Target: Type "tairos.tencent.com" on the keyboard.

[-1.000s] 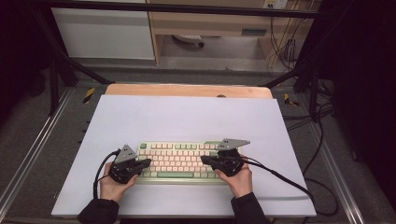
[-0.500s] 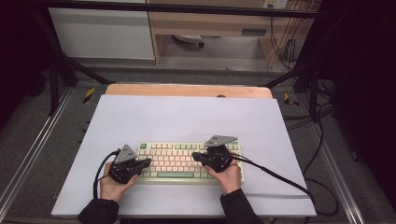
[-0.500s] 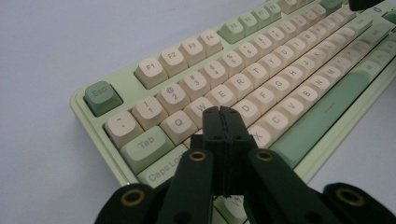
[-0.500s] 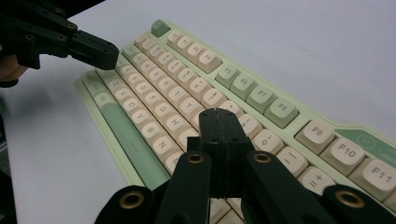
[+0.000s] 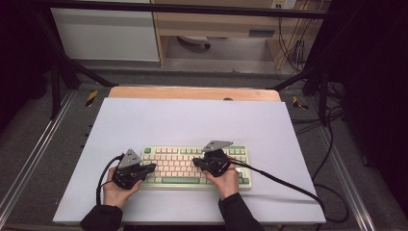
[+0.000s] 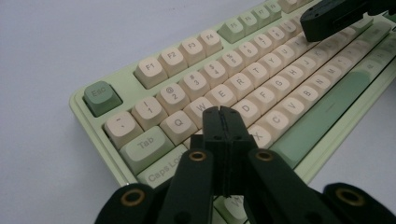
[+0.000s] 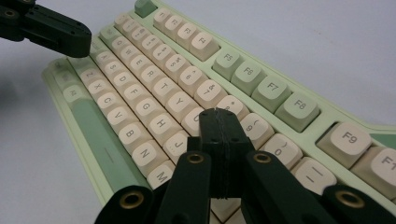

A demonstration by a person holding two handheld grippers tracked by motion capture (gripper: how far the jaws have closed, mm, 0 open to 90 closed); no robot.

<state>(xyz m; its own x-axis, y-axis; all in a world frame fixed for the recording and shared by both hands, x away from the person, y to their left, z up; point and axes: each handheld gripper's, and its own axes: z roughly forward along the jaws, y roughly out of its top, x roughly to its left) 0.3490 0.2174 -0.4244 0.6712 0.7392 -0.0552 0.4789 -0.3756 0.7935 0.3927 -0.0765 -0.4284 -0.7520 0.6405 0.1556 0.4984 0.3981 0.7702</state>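
A pale green keyboard [image 5: 175, 162] with cream keys lies near the front of the white mat. My left gripper [image 5: 153, 167] hovers over its left end, jaws pressed together with nothing between them. In the left gripper view its tip [image 6: 222, 110] sits just above the keyboard [image 6: 261, 84], around the W and S keys. My right gripper [image 5: 196, 162] is over the keyboard's middle, jaws also together and empty. In the right gripper view its tip [image 7: 217, 113] is above the keyboard [image 7: 154, 88], near the I and 8 keys. Whether either tip touches a key is unclear.
The white mat [image 5: 192, 120] covers most of a wooden table [image 5: 192, 92]. A black cable [image 5: 288, 185] trails right from my right gripper across the mat, and another loops at the left [image 5: 101, 180]. Metal frame rails run along both sides.
My right gripper has moved left along the keyboard, from its right part to its middle, and slightly lower. The left gripper has stayed put.
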